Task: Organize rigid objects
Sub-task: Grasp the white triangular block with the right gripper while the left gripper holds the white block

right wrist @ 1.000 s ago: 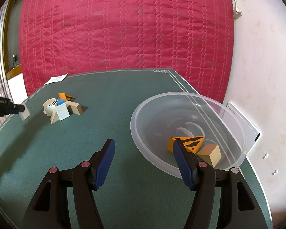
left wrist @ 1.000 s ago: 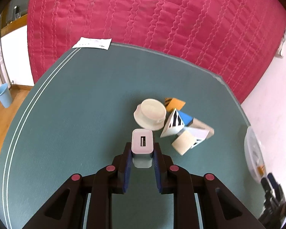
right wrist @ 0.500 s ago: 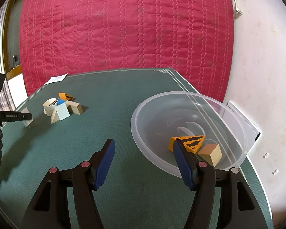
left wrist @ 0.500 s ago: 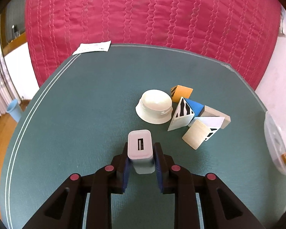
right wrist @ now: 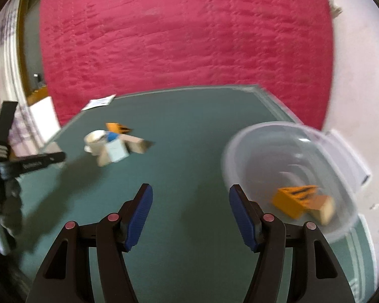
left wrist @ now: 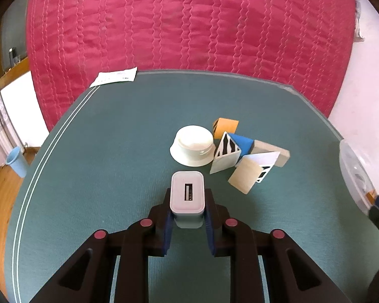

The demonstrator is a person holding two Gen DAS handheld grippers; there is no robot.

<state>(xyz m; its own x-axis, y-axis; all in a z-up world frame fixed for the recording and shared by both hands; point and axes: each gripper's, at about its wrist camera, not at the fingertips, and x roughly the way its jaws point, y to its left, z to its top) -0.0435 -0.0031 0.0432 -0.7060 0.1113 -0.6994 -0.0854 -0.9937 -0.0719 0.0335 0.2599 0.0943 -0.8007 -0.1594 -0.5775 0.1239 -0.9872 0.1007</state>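
Green surface (left wrist: 93,166) before red quilted backdrop, left tool (left wrist: 187,214) clamped on white USB charger (left wrist: 187,194) held above it, long axis along the fingers, port facing camera, right tool (right wrist: 190,213) open, empty.

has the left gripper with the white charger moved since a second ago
Yes. In the right wrist view the left gripper, shut on the white charger, has come in from the left edge toward the cluster of blocks on the green table.
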